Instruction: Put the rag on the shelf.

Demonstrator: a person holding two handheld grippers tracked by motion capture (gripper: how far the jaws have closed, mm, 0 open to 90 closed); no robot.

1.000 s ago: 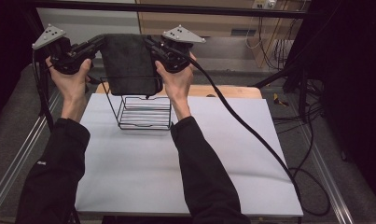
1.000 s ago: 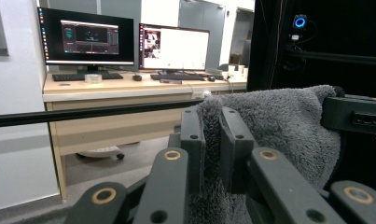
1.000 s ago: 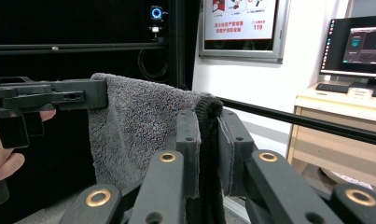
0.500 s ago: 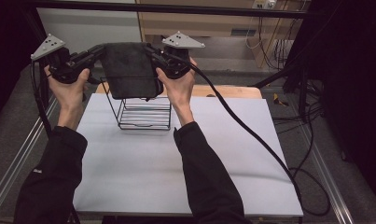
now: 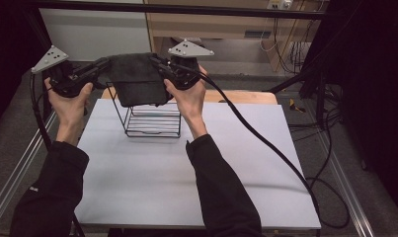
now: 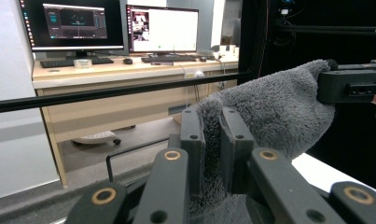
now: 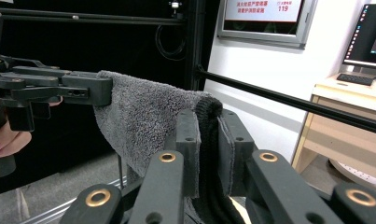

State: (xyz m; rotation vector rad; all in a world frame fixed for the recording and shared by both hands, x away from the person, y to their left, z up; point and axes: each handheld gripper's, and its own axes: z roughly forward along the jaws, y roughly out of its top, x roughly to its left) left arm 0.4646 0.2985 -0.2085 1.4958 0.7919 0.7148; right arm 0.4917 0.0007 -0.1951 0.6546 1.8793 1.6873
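A dark grey fluffy towel (image 5: 136,79) hangs spread between my two grippers, above a black wire rack (image 5: 152,118) on the white table (image 5: 186,177). My left gripper (image 5: 106,63) is shut on the towel's left upper corner; its jaws pinch the towel (image 6: 269,107) in the left gripper view. My right gripper (image 5: 156,63) is shut on the right upper corner, and the towel's folded edge (image 7: 209,109) sits between its jaws. Each gripper view shows the other gripper's jaw tip on the far corner. The towel's lower edge hangs just over the rack's top.
A black cable (image 5: 265,148) trails from the right gripper across the table's right side. A metal frame bar (image 5: 186,10) runs across the back. Beyond it stands a wooden desk (image 6: 129,70) with monitors. Cables lie on the floor at the right.
Both hands have come slightly down and toward me with the towel still stretched between them. The left hand moved more. Both grips are unchanged.
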